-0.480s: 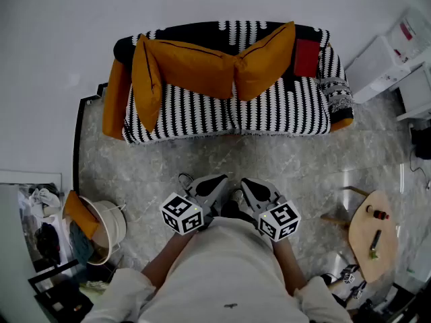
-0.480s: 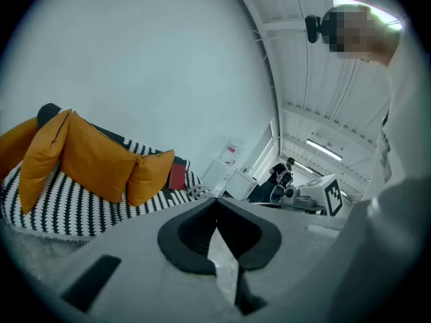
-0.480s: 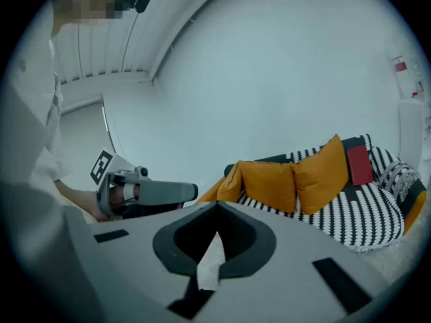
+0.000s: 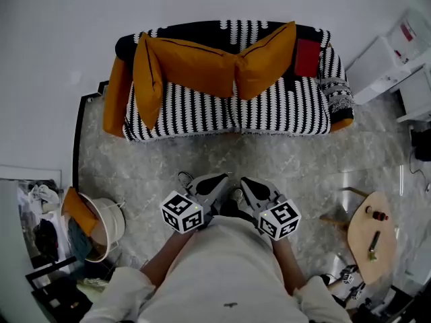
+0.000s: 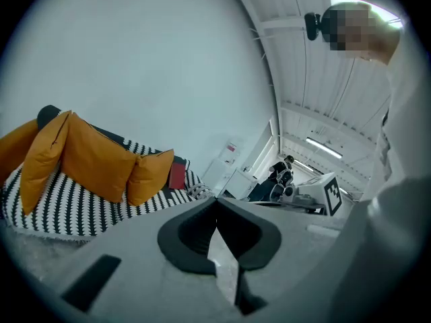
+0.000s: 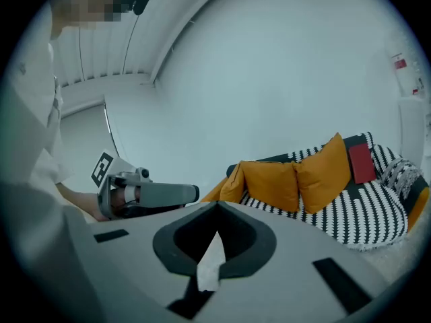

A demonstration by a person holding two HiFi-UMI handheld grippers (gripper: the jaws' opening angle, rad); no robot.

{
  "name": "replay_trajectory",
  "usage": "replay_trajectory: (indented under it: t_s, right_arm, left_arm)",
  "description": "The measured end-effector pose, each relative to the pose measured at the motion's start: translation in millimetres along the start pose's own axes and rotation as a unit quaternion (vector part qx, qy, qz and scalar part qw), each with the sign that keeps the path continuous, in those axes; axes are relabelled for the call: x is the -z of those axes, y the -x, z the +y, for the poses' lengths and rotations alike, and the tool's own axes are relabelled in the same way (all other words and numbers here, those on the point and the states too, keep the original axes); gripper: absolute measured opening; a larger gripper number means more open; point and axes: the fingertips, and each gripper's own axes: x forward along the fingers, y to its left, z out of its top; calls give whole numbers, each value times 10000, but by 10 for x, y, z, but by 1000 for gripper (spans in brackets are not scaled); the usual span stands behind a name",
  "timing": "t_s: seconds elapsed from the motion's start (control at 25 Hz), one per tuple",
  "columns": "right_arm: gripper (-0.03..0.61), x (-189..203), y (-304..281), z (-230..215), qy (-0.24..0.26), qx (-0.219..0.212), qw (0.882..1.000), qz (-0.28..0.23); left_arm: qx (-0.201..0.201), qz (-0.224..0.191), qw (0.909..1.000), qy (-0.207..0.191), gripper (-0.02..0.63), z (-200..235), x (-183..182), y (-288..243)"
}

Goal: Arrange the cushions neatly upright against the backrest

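Three orange cushions stand upright on a black-and-white striped sofa (image 4: 269,116). The left cushion (image 4: 146,79) leans at the left arm, the middle cushion (image 4: 195,66) and the right cushion (image 4: 266,59) rest against the backrest. A small red cushion (image 4: 306,57) sits at the sofa's right end. My left gripper (image 4: 217,184) and right gripper (image 4: 250,186) are held close to the person's body, well short of the sofa, both shut with nothing in them. The cushions also show in the left gripper view (image 5: 94,163) and the right gripper view (image 6: 296,180).
A pale bucket (image 4: 108,224) with an orange cloth stands on the floor at the left. A small round wooden table (image 4: 370,234) with small items is at the right. White cabinets (image 4: 390,62) stand right of the sofa. Marble floor lies between me and the sofa.
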Motion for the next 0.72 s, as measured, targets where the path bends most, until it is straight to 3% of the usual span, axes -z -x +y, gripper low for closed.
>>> replay_trajectory:
  t_s: [0.44,0.72]
  right_arm:
    - [7,-2,195,-119,-89,167,9996,-196]
    - [8,80,410,-376,-527,534,9968,-275]
  left_arm:
    - [67,66,9999,-36,12,-124,42,-139]
    - [373,354,9985,-165,12,-315,72,-401]
